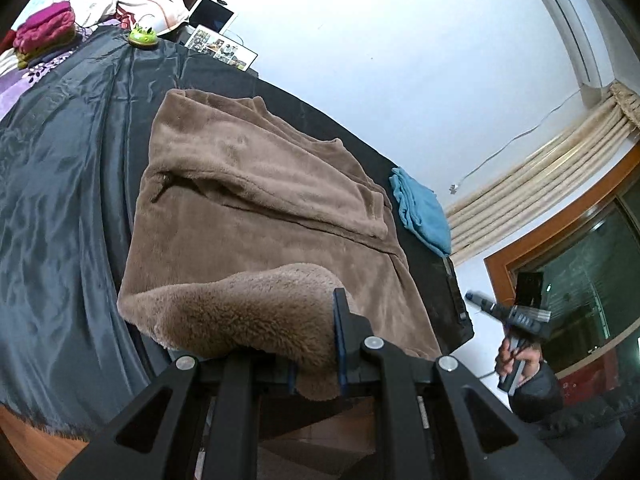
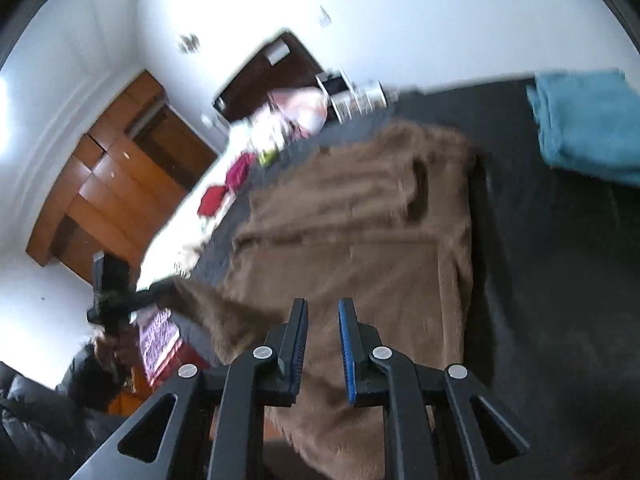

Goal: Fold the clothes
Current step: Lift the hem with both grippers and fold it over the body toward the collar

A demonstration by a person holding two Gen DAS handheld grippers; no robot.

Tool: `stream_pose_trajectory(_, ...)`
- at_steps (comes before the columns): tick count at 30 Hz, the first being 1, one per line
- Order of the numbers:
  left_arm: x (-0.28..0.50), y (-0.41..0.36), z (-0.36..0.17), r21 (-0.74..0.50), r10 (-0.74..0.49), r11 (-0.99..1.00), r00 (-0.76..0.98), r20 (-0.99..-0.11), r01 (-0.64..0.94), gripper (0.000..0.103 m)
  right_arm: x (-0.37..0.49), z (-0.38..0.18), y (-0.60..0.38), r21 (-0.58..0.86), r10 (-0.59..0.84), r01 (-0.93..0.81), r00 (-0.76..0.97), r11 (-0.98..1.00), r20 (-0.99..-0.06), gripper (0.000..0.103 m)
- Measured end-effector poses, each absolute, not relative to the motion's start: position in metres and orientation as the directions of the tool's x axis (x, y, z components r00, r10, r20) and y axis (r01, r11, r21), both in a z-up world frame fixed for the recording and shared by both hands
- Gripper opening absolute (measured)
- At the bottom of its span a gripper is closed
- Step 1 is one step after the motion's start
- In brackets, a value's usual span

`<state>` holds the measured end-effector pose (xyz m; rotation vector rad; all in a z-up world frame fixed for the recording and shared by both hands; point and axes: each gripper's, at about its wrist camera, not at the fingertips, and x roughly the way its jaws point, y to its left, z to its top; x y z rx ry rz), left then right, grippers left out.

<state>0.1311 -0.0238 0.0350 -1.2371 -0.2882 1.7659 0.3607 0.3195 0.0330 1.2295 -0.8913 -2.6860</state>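
Note:
A brown fleece jacket (image 1: 256, 200) lies spread on the dark cloth-covered bed (image 1: 60, 200). My left gripper (image 1: 316, 360) is shut on the jacket's near hem, which is lifted and curled back so the fluffy inner side shows. One finger (image 1: 340, 336) is visible; the fabric hides the other. In the right wrist view, which is blurred, my right gripper (image 2: 323, 340) is open just above the jacket (image 2: 360, 232) near its front edge, with nothing between its fingers. The left gripper (image 2: 108, 300) shows there at the jacket's left corner. A hand holds the right gripper (image 1: 516, 320) off the bed's right edge.
A folded blue towel (image 1: 420, 212) (image 2: 588, 128) lies on the bed past the jacket. A pile of pink clothes (image 1: 44, 28), a green object (image 1: 142, 36) and pillows sit at the far end. A wooden wardrobe (image 2: 112, 176) stands by the wall, and a curtained window (image 1: 580, 272) is at the right.

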Motion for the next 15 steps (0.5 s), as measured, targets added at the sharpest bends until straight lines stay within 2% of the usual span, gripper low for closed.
stream_pose_trajectory(2, 0.125, -0.020, 0.036, -0.641, 0.787, -0.542, -0.061, -0.614, -0.543, 0.016, 0.368, 0.023, 0.315, 0.520, -0.292, -0.189, -0.649, -0.833, -0.703, 0.021)
stream_pose_trajectory(4, 0.116, -0.016, 0.037, -0.650, 0.790, -0.543, -0.061, -0.611, -0.532, 0.016, 0.379, 0.008, 0.314, 0.539, -0.305, -0.224, -0.625, -0.812, -0.719, 0.034)
stream_pose_trajectory(5, 0.111, -0.015, 0.038, -0.651, 0.788, -0.547, -0.062, -0.612, -0.527, 0.016, 0.386, 0.002, 0.315, 0.548, -0.306, -0.246, -0.618, -0.800, -0.724, 0.052)
stream_pose_trajectory(6, 0.106, -0.013, 0.037, -0.651, 0.786, -0.552, -0.063, -0.615, -0.521, 0.016, 0.393, -0.005, 0.315, 0.556, -0.307, -0.268, -0.612, -0.786, -0.729, 0.063)
stream_pose_trajectory(10, 0.091, -0.002, 0.036, -0.646, 0.773, -0.562, -0.048, -0.633, -0.516, 0.016, 0.421, -0.032, 0.314, 0.579, -0.317, -0.346, -0.580, -0.739, -0.751, 0.063)
stream_pose_trajectory(15, 0.084, 0.011, 0.037, -0.639, 0.760, -0.561, -0.023, -0.649, -0.527, 0.016, 0.436, -0.053, 0.296, 0.629, -0.386, -0.347, -0.558, -0.695, -0.735, 0.063)
